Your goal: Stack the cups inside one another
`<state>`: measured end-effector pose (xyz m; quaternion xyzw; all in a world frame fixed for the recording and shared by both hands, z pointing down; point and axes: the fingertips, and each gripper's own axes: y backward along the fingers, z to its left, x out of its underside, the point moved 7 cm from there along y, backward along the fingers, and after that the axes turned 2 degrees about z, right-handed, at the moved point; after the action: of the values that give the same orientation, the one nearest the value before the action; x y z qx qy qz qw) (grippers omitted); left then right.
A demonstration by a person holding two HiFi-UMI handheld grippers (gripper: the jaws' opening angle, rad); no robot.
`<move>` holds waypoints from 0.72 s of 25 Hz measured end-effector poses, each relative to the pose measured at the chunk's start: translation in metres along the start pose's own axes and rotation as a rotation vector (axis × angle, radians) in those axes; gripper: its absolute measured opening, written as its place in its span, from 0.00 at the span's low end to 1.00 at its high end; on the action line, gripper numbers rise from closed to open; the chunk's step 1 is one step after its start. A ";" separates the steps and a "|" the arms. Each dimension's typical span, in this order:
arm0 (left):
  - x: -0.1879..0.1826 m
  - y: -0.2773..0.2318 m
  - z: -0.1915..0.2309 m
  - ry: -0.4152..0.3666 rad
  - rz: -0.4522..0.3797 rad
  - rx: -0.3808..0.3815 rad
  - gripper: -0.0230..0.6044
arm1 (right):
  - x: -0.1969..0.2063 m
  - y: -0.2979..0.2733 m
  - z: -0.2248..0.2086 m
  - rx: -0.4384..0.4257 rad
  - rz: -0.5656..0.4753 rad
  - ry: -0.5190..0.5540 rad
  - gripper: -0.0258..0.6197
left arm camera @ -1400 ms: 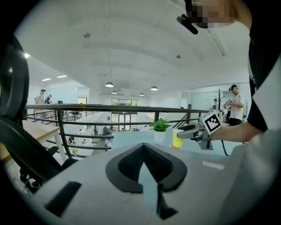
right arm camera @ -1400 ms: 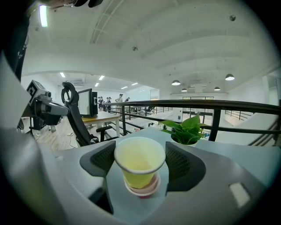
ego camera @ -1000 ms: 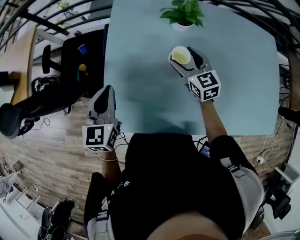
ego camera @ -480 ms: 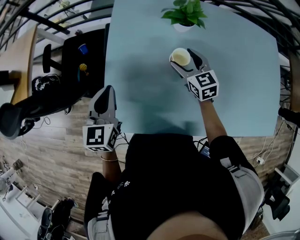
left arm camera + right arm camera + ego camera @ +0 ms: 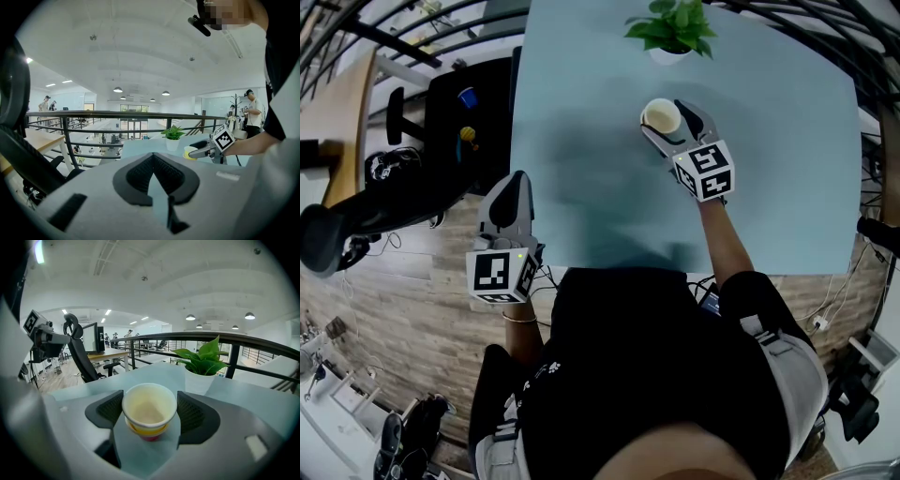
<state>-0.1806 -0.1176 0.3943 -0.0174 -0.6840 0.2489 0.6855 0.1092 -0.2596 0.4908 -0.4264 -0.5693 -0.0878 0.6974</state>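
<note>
A stack of paper cups (image 5: 661, 115), white inside with yellow and red rims showing below, stands on the pale blue table (image 5: 581, 159) near its far side. My right gripper (image 5: 663, 112) is shut on the stack, one pad against each side of the top cup (image 5: 149, 408). My left gripper (image 5: 514, 183) hangs off the table's near left corner, over the floor. Its jaws are shut with nothing between them (image 5: 153, 176). From the left gripper view the cups (image 5: 190, 152) and the right gripper (image 5: 206, 149) show far ahead to the right.
A potted green plant (image 5: 667, 28) in a white pot stands just beyond the cups at the table's far edge. A black office chair (image 5: 356, 225) and a dark desk (image 5: 459, 103) stand left of the table. A dark railing (image 5: 243, 341) runs behind the plant.
Almost nothing differs. The right gripper's marker cube has drifted very slightly left while the cups stay in place. The left gripper has not moved.
</note>
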 end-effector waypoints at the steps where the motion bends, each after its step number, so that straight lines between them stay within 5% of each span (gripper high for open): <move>1: 0.001 0.000 0.000 0.002 0.001 0.000 0.01 | 0.000 -0.001 0.000 0.000 0.000 0.000 0.61; 18: -0.001 0.011 0.000 -0.006 -0.010 -0.005 0.01 | -0.011 0.009 0.004 0.005 -0.071 -0.018 0.62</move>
<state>-0.1835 -0.1084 0.3898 -0.0151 -0.6868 0.2436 0.6847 0.1080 -0.2551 0.4767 -0.4051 -0.5903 -0.1073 0.6899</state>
